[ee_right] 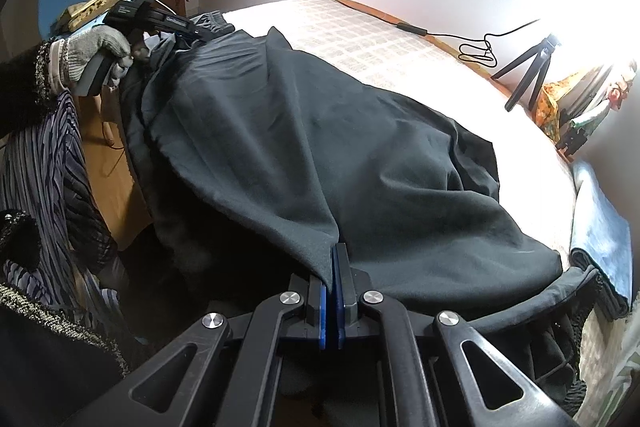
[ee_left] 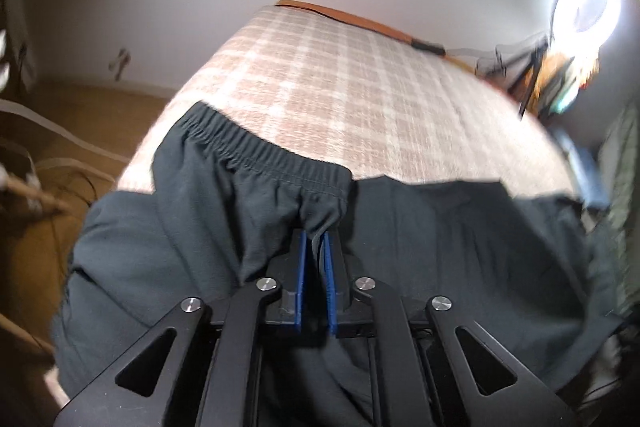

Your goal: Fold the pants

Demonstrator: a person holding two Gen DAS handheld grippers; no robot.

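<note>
Dark grey-green pants (ee_left: 440,227) lie spread over a bed with a pink and cream checked cover (ee_left: 340,87). In the left wrist view the elastic waistband (ee_left: 248,151) runs up to the left, and my left gripper (ee_left: 315,239) is shut on a bunched bit of the pants just below it. In the right wrist view my right gripper (ee_right: 334,251) is shut on a fold edge of the pants (ee_right: 320,147), which drape away toward the far left. There a gloved hand (ee_right: 92,47) holds the left gripper (ee_right: 212,35) at the waistband end.
A ring light (ee_left: 586,11) and a tripod (ee_right: 528,75) stand at the bed's far right, with a black cable (ee_right: 472,51) along the wooden edge. Folded blue cloth (ee_right: 600,235) lies at the right. Wooden floor (ee_left: 60,115) shows left of the bed. A striped garment (ee_right: 40,167) is the person's clothing.
</note>
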